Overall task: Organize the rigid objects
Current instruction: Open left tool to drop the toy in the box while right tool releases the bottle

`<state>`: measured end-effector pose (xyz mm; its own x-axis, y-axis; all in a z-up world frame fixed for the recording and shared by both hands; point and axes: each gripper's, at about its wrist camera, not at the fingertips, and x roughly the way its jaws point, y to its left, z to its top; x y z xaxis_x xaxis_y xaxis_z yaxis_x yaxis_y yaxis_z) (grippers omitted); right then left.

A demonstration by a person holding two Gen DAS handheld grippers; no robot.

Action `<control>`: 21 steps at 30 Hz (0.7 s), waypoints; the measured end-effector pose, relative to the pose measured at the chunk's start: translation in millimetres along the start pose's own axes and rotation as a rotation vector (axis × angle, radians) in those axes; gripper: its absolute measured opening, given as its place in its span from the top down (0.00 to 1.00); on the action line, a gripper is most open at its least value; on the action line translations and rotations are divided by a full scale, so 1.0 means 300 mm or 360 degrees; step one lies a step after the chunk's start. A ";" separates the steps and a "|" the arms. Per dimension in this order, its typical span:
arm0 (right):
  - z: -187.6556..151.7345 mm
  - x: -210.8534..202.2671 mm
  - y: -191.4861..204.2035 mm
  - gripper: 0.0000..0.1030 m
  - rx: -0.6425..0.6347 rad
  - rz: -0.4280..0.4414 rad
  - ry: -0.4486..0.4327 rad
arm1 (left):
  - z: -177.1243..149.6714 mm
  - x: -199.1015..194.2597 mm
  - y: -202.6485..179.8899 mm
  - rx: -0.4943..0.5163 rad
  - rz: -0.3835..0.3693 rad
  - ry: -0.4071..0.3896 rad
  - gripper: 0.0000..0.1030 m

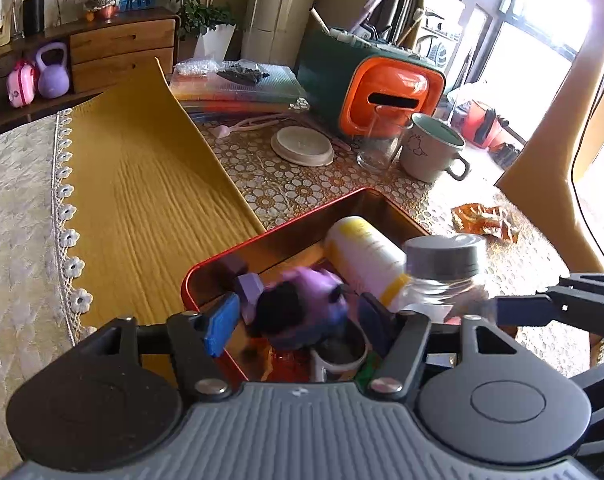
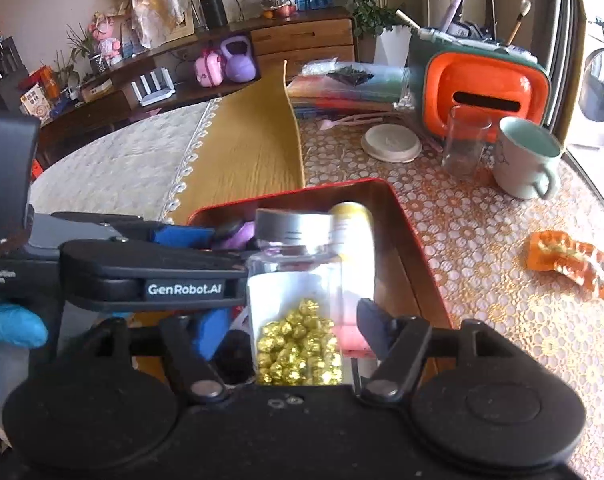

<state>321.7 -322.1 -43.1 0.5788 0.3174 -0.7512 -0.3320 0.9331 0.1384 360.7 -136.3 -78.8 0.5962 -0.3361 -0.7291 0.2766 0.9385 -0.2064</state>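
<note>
A red tin (image 1: 230, 252) lies open on the table and holds a white and yellow bottle (image 1: 366, 256) on its side, a small purple block (image 1: 250, 286) and a little cup (image 1: 338, 354). My left gripper (image 1: 298, 320) hangs over the tin, its blue pads apart from the blurred purple and black toy (image 1: 302, 304) between them. In the right wrist view my right gripper (image 2: 292, 330) straddles a clear jar (image 2: 298, 280) with a grey lid and gold balls inside. A small gap shows between the jar and each pad. The jar stands over the tin (image 2: 406, 216).
Behind the tin stand a grey mug (image 1: 430, 148), an empty glass (image 1: 378, 148), a white lid (image 1: 302, 146) and an orange-fronted box (image 1: 390, 96). An orange wrapper (image 1: 486, 220) lies to the right. A yellow cloth (image 1: 142, 184) covers the table's left. A blue-gloved hand (image 2: 6, 328) holds the left gripper.
</note>
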 end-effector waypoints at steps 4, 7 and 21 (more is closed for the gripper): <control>-0.001 -0.024 0.014 0.32 0.0006 -0.0002 -0.0028 | -0.005 -0.057 -0.001 -0.0002 -0.0024 -0.0053 0.20; -0.010 -0.043 0.028 0.32 -0.0009 -0.0015 -0.0042 | -0.017 -0.096 0.004 -0.0003 -0.0031 -0.0054 0.20; -0.077 -0.206 0.105 0.21 0.0015 -0.0043 -0.0228 | -0.127 -0.357 -0.001 0.0112 0.0042 -0.0150 0.20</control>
<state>258.4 -316.1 -7.2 0.6881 0.3122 -0.6551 -0.3080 0.9430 0.1259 268.1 -97.5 -25.5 0.6712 -0.3201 -0.6685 0.3099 0.9405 -0.1392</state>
